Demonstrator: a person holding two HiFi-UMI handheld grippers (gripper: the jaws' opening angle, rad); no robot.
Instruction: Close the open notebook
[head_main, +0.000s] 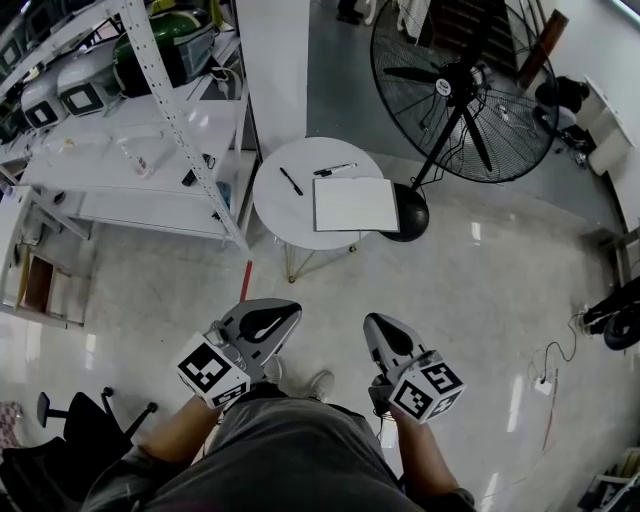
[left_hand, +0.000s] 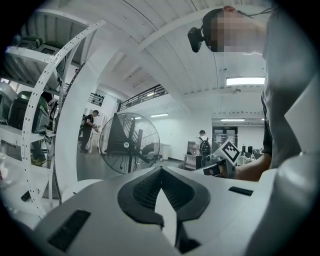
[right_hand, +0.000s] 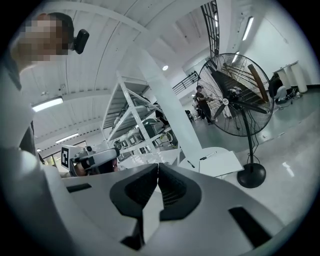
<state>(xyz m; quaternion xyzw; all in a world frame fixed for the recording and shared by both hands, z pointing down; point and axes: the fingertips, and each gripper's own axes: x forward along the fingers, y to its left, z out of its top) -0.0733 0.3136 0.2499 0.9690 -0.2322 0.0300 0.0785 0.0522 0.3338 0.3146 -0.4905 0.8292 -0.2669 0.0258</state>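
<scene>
White notebook (head_main: 354, 203) lies open on round bench (head_main: 275, 205), well ahead of left hand-held gripper (head_main: 283, 315) and right hand-held gripper (head_main: 379, 325). Both are closed and empty. Approach step, I judge. Next move needs reaching the bench, then catching one page edge to fold it over.

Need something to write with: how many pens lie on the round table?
2. One pen lies left of the open notebook; the other pen lies along its far edge. Others could hide under it.
</scene>
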